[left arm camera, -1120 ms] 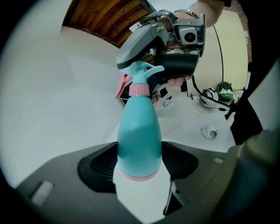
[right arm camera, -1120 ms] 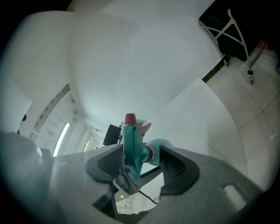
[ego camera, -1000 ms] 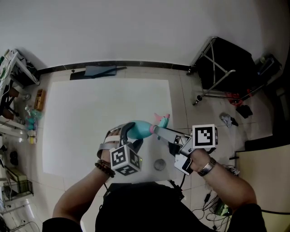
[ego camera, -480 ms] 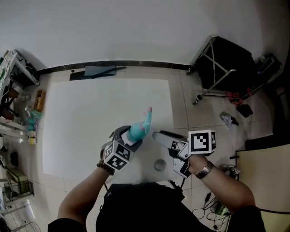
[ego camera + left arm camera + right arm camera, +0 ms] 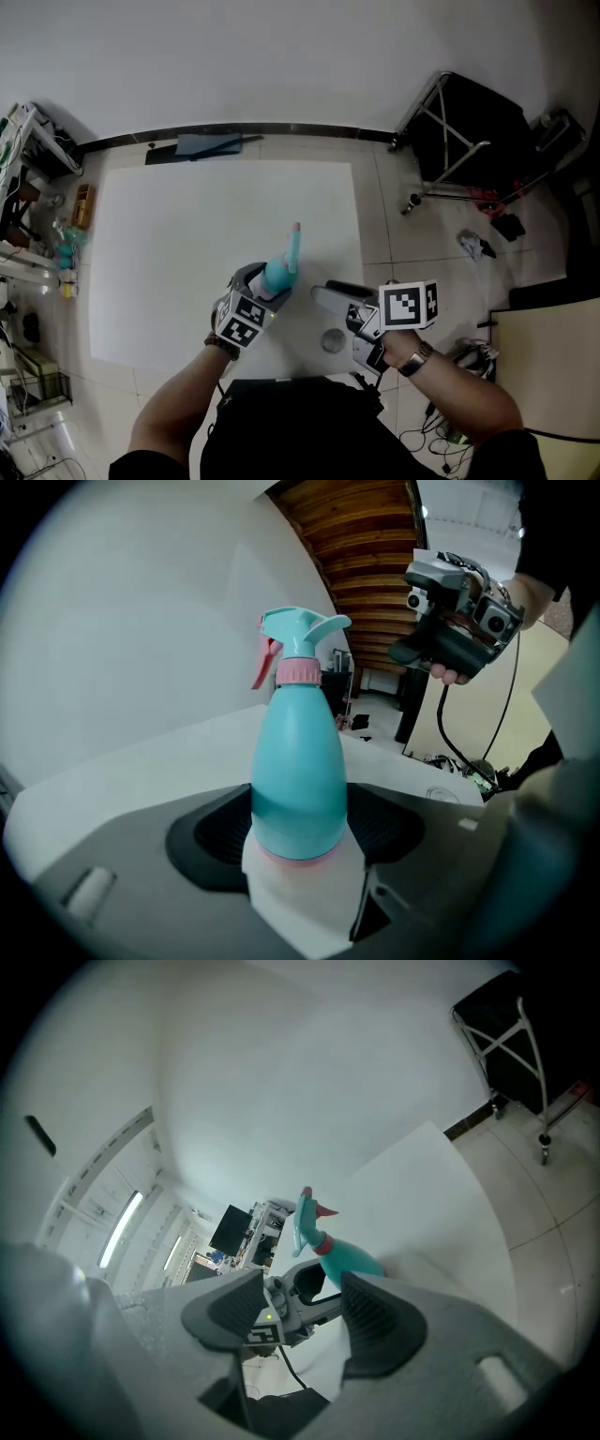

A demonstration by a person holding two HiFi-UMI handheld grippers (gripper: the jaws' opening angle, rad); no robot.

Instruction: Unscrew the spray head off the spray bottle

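Holding: left gripper (image 5: pixel 298 829) is clamped on the lower body of the teal spray bottle (image 5: pixel 298 761), which stands upright over the white table (image 5: pixel 169 244).
Spray head (image 5: pixel 300 630): on, seated above the pink collar (image 5: pixel 298 671).
Right gripper (image 5: pixel 298 1309): jaws apart, nothing between them, just beside the bottle.
Doing it well, as I judge: set the right jaws squarely on the collar, not the trigger, pinch firmly, then twist while the left grip stops the body turning; 1 short turn per regrip.
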